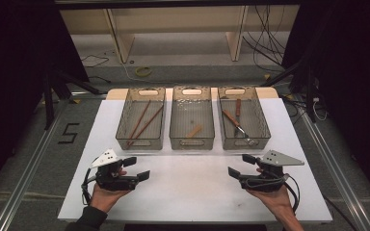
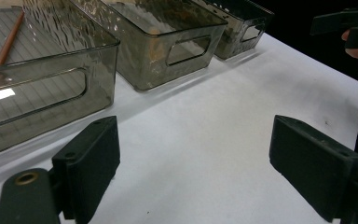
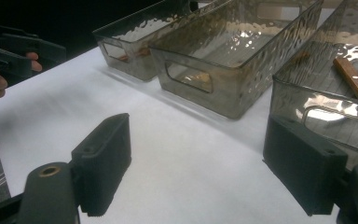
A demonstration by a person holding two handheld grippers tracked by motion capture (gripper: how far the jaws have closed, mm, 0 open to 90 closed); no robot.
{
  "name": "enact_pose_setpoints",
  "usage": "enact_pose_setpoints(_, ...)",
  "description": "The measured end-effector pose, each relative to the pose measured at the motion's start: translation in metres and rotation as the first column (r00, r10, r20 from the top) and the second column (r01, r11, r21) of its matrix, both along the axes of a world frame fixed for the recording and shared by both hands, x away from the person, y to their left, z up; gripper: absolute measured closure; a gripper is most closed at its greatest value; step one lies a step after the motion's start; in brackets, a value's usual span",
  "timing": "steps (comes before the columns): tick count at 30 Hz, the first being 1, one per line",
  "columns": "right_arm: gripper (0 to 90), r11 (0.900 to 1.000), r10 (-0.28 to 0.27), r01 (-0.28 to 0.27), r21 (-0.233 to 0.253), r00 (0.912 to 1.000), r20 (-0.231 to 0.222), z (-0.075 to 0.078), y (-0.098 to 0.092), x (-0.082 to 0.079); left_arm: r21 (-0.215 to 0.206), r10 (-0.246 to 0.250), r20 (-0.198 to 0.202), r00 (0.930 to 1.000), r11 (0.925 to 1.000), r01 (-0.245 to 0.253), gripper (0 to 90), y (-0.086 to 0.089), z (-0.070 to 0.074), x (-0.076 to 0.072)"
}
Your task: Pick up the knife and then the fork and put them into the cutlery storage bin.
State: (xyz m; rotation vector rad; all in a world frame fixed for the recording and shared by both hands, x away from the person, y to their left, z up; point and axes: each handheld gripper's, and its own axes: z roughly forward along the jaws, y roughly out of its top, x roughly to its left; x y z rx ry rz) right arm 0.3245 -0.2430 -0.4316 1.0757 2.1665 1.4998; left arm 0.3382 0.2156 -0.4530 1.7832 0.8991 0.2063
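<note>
Three smoky clear bins stand in a row at the back of the white table [image 1: 192, 187]. The left bin [image 1: 141, 118] holds two reddish-brown chopsticks [image 1: 144, 124]. A small wooden piece [image 1: 194, 131] lies in the middle bin [image 1: 191, 118]. In the right bin [image 1: 243, 118] are wooden-handled utensils [image 1: 236, 122]. My left gripper [image 1: 137, 168] is open and empty over the table's near left, its jaws wide apart in the left gripper view [image 2: 200, 163]. My right gripper [image 1: 241, 165] is open and empty at the near right, seen also in the right gripper view [image 3: 200, 163].
Bare white table lies between the two grippers and the bins' front walls. Beyond the table are a floor with cables [image 1: 265, 43], a yellow tape roll [image 1: 143, 71] and wooden shelf legs [image 1: 118, 36]. Metal rails [image 1: 26, 168] run along both table sides.
</note>
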Motion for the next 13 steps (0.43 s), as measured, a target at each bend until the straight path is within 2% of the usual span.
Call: enact_pose_setpoints(13, 23.6, 1.000, -0.006, 0.006, -0.006, 1.0000, 0.006, -0.0005, -0.0008, 0.0007, 0.002, 0.001, 0.002, 1.0000, 1.0000, -0.001, 15.8, 0.0003, 0.0001, 0.0001)
